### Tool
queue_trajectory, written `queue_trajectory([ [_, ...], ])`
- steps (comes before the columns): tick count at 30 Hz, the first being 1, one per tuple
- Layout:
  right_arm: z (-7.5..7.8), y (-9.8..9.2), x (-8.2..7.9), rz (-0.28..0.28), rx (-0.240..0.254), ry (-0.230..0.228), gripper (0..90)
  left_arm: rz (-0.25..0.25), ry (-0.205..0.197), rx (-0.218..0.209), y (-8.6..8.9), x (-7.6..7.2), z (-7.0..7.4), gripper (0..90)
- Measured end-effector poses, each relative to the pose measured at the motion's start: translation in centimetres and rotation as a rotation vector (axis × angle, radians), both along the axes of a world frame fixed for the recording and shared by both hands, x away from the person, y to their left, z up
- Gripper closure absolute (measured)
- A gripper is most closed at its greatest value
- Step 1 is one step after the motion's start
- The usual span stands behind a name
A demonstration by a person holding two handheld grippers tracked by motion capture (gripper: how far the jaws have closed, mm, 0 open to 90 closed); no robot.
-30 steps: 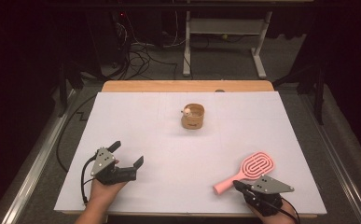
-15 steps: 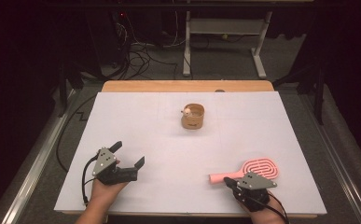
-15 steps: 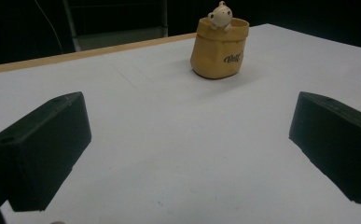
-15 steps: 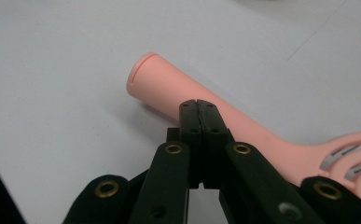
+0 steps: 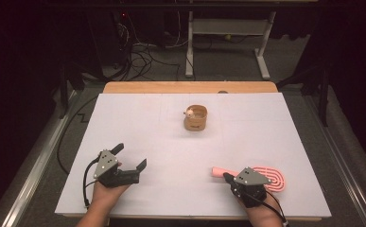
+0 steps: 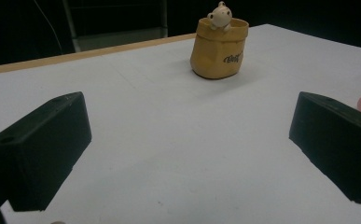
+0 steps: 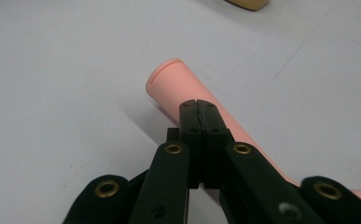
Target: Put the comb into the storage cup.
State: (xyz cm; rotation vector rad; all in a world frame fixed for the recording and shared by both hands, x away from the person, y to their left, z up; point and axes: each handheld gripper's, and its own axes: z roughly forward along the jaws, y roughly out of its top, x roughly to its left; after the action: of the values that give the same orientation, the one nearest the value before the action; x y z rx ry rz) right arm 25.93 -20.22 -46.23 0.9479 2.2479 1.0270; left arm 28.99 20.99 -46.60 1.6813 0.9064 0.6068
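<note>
A pink hairbrush (image 5: 271,178) lies flat near the front right of the white table (image 5: 265,123), its handle (image 7: 171,83) pointing left. My right gripper (image 5: 228,178) is shut, its jaws pressed together right over the handle without clasping it; the right gripper view shows the joined tips (image 7: 197,109) in front of the pink shaft. At the front left my left gripper (image 5: 131,156) rests open with nothing between its jaws (image 6: 187,144). A small tan cup (image 5: 196,118) with a little white figure on its rim stands at the table's far middle, also ahead in the left gripper view (image 6: 219,49).
A wooden strip (image 5: 190,87) edges the far side of the table. Beyond it, cables (image 5: 143,52) lie on the dark floor beside a white desk frame (image 5: 228,33). Metal rails run along both table sides.
The brush has swung from a diagonal to lie almost level, its head nearer the front. My right gripper has shifted left along it. The left gripper has stayed put.
</note>
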Motion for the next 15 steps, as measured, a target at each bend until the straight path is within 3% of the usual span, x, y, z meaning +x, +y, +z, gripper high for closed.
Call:
queue_trajectory([
  [15,0.62,-0.29,-0.1,-0.012,0.018,-0.026,90.0,0.008,-0.002,-0.009,0.19,-0.13,0.05,0.0],
])
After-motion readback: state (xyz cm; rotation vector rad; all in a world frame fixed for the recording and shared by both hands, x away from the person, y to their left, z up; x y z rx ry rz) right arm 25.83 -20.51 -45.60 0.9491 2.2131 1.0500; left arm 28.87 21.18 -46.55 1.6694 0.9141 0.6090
